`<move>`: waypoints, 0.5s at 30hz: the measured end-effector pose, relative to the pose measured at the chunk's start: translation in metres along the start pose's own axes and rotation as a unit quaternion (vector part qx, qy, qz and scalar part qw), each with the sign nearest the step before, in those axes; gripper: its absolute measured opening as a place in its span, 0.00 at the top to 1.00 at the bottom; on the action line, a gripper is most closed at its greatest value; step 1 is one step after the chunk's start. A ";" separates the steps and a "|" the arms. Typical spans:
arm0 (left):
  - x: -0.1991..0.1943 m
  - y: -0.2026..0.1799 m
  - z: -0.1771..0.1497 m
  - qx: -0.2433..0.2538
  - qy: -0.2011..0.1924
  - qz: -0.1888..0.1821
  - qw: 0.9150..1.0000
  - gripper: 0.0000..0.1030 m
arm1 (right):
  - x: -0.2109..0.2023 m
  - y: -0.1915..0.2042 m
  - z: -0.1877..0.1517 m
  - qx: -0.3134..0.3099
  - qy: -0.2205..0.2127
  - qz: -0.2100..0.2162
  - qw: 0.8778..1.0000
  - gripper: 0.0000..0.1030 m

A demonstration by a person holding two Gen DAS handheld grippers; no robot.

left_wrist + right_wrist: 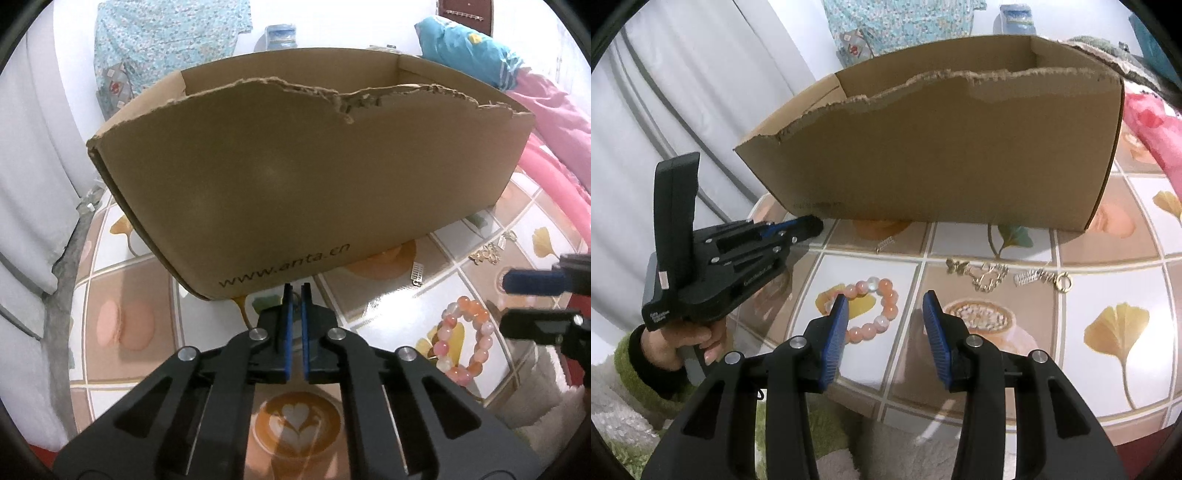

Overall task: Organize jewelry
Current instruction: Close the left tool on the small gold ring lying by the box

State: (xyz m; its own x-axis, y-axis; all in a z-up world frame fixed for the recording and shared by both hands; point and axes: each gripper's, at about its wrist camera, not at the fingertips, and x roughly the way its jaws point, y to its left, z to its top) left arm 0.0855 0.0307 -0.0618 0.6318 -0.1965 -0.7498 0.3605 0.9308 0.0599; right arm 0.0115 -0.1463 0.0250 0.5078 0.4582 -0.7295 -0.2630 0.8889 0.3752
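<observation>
A pink and orange bead bracelet (873,308) lies on the patterned table near its front edge; it also shows in the left wrist view (463,341). An open cardboard box (295,177) with a torn front rim stands behind it (945,155). Gold and silver jewelry pieces (986,275) lie right of the bracelet, and a small silver clip (884,244) lies near the box. My right gripper (885,301) is open, just in front of the bracelet. My left gripper (295,290) is shut and empty, close to the box front; it also shows in the right wrist view (809,226).
The table (1108,362) has a tiled print of leaves and coffee cups. Pink and blue bedding (546,110) lies right of the box. A white curtain (683,92) hangs at the left. A floral cloth (162,40) and a water jug (280,35) stand behind the box.
</observation>
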 end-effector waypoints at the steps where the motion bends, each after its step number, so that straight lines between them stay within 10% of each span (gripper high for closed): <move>1: -0.001 0.000 -0.001 0.000 0.000 0.000 1.000 0.97 | 0.001 0.002 0.003 -0.003 -0.002 -0.001 1.000 0.60; 11: -0.019 0.002 -0.009 0.003 -0.024 -0.045 0.999 0.95 | 0.009 0.015 0.018 -0.033 -0.001 0.002 0.999 0.60; 15: -0.022 0.000 -0.013 -0.001 -0.020 -0.043 0.999 0.77 | 0.013 0.018 0.017 -0.034 0.005 0.002 0.999 0.60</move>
State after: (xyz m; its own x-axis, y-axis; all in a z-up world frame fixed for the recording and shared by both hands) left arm 0.0631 0.0390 -0.0536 0.6253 -0.2870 -0.7257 0.4135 0.9105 -0.0038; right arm 0.0280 -0.1244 0.0318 0.4976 0.4620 -0.7341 -0.3209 0.8843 0.3391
